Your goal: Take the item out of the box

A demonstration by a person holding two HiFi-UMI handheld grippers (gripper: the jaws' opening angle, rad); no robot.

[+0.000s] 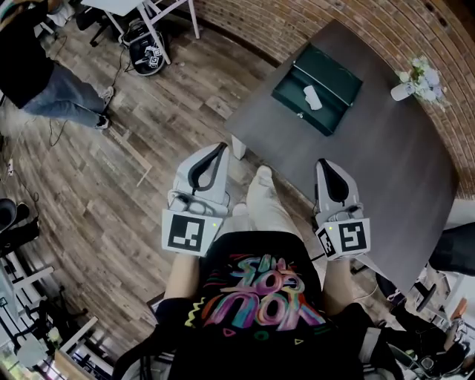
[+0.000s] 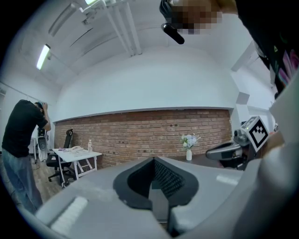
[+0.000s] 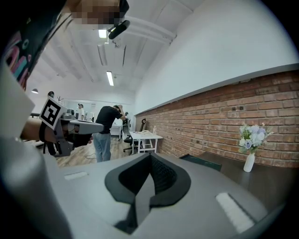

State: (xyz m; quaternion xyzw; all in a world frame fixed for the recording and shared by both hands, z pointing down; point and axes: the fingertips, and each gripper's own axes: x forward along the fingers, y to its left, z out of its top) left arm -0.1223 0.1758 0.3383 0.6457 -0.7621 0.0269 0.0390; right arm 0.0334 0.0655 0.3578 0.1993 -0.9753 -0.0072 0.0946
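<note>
An open dark green box point(image 1: 318, 89) lies on the dark grey table point(image 1: 386, 171), with a small white item point(image 1: 312, 97) inside it. Both grippers hover near my body, well short of the box. My left gripper point(image 1: 220, 148) is over the wooden floor, left of the table corner, its jaws shut and empty point(image 2: 153, 161). My right gripper point(image 1: 323, 164) hangs over the table's near edge, jaws also shut with nothing between them point(image 3: 150, 156). In the right gripper view the box's lid point(image 3: 202, 162) shows just beyond the jaws.
A white vase of flowers point(image 1: 419, 80) stands at the table's far corner by the brick wall point(image 1: 297, 18). A person in a black shirt point(image 1: 41, 74) stands at the far left near a white desk point(image 1: 141, 9) and a dark bag point(image 1: 146, 48).
</note>
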